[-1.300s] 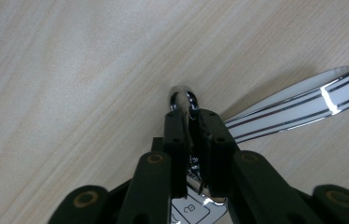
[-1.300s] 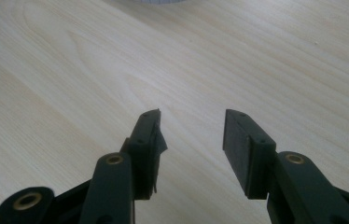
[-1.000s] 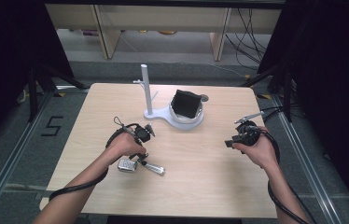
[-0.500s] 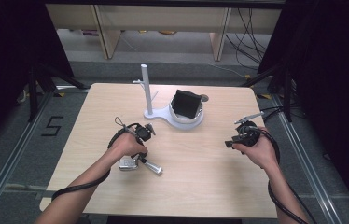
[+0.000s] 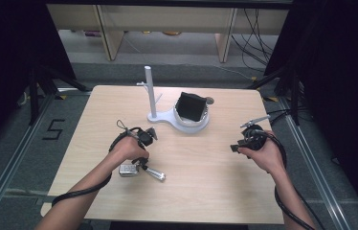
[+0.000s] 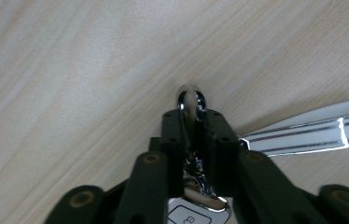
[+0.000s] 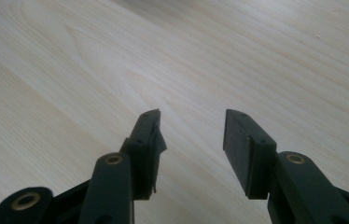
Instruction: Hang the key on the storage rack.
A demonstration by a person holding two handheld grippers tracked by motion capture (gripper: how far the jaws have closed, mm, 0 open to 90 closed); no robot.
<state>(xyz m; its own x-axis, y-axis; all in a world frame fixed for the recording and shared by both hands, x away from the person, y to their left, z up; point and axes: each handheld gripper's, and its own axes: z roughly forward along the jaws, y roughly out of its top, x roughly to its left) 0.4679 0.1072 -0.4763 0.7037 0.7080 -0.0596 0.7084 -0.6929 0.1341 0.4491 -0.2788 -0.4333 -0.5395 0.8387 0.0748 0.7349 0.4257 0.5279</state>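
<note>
- Jaws of the left gripper (image 6: 192,123) have just been closing and now pinch the chrome ring (image 6: 190,100) of a key bunch, with the ring's loop poking out past the tips near the centre of the left gripper view.
- Below the ring, at the bottom edge of that view, a silver key fob (image 6: 196,212) with a small lock icon sits between the 2 black arms.
- To the right in the same view, a shiny metal bar (image 6: 312,135) lies on the wood just beside the right-hand jaw.
- In the high view, the left gripper (image 5: 141,163) points down at the key bunch (image 5: 141,170) in the lower left part of the table (image 5: 206,191).
- Jaws of the right gripper (image 7: 190,140) are spread with bare wood between them; nothing is held.
- In the high view, the right gripper (image 5: 237,146) sits at the right of the frame, well apart from the keys.
- A white stand (image 5: 153,112) with an upright post and a round dish holding a black box (image 5: 190,106) sits in the upper middle.
</note>
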